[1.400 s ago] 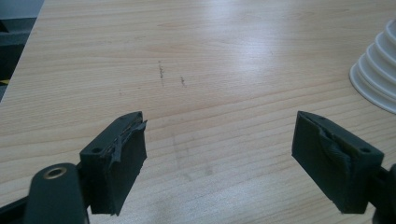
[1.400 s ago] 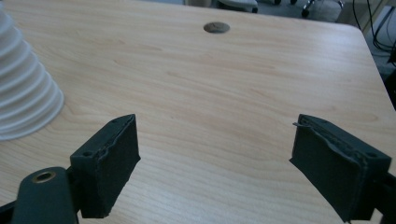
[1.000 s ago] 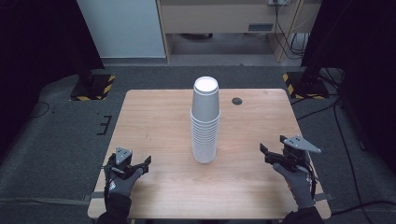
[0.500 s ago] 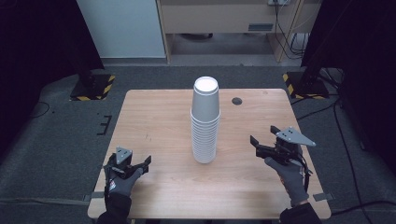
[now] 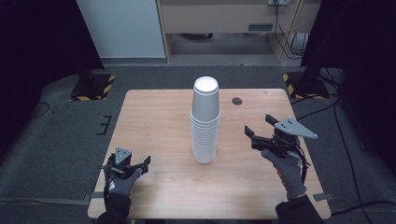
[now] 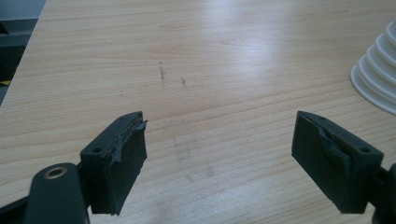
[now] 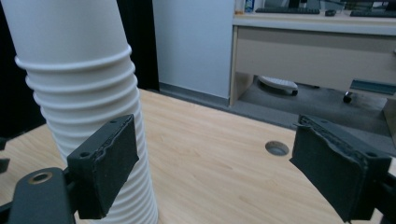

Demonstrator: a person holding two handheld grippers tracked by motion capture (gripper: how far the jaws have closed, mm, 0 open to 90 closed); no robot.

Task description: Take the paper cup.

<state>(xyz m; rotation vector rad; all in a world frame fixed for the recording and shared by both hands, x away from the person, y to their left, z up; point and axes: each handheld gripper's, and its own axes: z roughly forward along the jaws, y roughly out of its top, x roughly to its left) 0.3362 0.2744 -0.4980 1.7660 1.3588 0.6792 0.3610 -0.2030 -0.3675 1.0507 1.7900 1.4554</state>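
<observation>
Standing mid-desk: a tall stack of white cups, upside down, nested, roughly centred between the left and right edges of the desk and a bit nearer the near edge than the far one. Upright, no visible lean.

Right gripper is held above the desk between the stack and the right edge, jaws pointing toward the stack, spread wide, nothing between them. Gap between jaw tips and cups from the high view, not touching. Right gripper view: the stack sits behind the left jaw, ribbed rims stepping down the side, and whether that jaw touches it can't be told from there. Gloved right hand comes in from the near edge.

Left gripper is low near the near-left corner of the desk, jaws also wide apart and empty, aimed across the desk toward the stack's base. Left gripper view shows bare wood between the jaws with a few dark scuff marks, and the bottom rims of the stack at the right edge of the picture, well apart from the jaws.

Small dark round hole in the desk near the far edge, right of the stack.
</observation>
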